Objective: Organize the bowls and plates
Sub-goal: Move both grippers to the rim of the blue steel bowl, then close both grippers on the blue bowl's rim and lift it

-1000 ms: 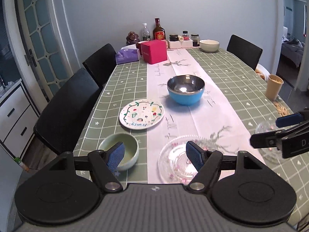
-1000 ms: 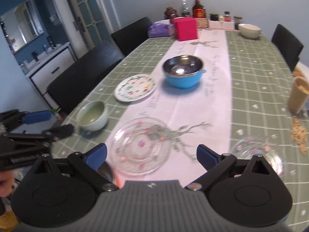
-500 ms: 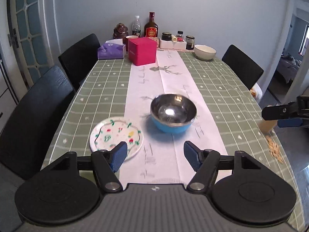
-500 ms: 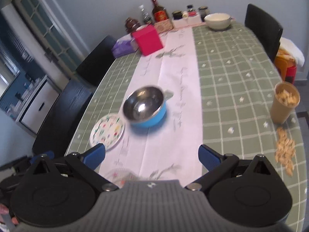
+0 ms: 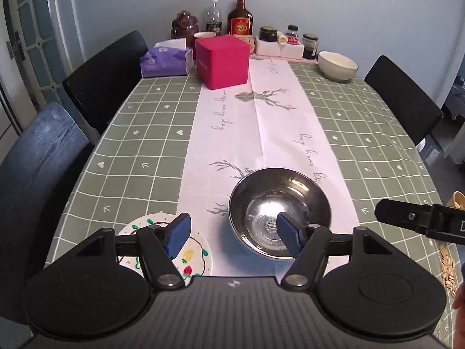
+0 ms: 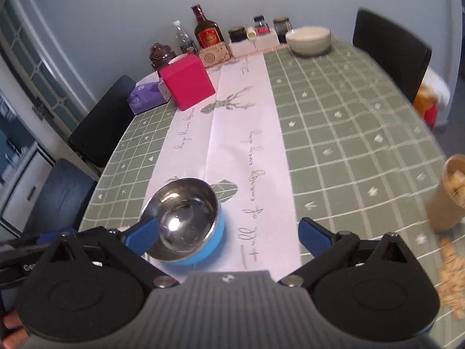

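- Two grippers, left gripper (image 5: 232, 234) and right gripper (image 6: 228, 237), both gape empty above the steel bowl (image 5: 279, 213).
- Left view alone catches the painted plate (image 5: 193, 254) beside that bowl.
- Right view alone shows the snack cup (image 6: 449, 195), well apart.

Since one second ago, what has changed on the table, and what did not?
Both grippers travelled up the table: glass plates and green bowl left view, and the steel bowl now sits just ahead. The left gripper closed slightly, holding nothing; the right gripper stays open, empty. The painted plate, pink box and white bowl have not moved.
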A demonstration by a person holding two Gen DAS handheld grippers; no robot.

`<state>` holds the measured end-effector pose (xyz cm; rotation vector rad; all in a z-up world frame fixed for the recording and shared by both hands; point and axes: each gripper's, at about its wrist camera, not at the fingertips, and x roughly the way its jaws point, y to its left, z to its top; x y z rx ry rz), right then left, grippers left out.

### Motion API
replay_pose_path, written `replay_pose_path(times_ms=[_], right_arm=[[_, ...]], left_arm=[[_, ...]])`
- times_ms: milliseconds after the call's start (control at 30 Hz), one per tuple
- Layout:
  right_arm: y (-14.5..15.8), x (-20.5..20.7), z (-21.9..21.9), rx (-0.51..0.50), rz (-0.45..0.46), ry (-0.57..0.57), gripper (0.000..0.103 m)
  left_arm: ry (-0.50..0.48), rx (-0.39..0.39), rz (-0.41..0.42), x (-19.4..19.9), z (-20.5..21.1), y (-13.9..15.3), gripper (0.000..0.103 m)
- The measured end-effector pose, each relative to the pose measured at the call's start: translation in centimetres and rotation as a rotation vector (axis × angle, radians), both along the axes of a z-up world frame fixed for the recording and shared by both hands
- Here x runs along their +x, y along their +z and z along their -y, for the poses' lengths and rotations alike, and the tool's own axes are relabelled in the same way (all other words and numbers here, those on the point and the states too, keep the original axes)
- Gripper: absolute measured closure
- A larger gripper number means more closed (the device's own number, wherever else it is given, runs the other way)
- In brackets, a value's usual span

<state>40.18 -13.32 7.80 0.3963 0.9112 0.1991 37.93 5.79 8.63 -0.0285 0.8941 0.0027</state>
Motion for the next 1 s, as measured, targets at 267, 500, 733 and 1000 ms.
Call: replay_pose_path(times_ms=[267, 500, 733, 1000], right_arm=[[-3.3, 3.0, -0.8, 0.111, 0.003, -0.005, 0.009], [-6.5, 4.4, -1.4, 0.204, -0.051, 0.027, 0.025], [-9.0, 4.8, -3.1, 0.192, -0.091, 0.045, 0.043], [-10.0, 5.1, -3.7, 0.160, -0.115, 0.055, 0.071]], left_arm=[[-0.028, 0.009, -0.048, 2.7, 0.2, -3.4, 0.024], [0.011, -0.076, -0.080, 3.8, -0.6, -6.0, 0.025], [-0.010, -0.063, -0.117, 4.8, 0.8, -8.3, 0.053], [0.006, -0.050, -0.148, 5.3, 0.8, -9.4, 0.081]])
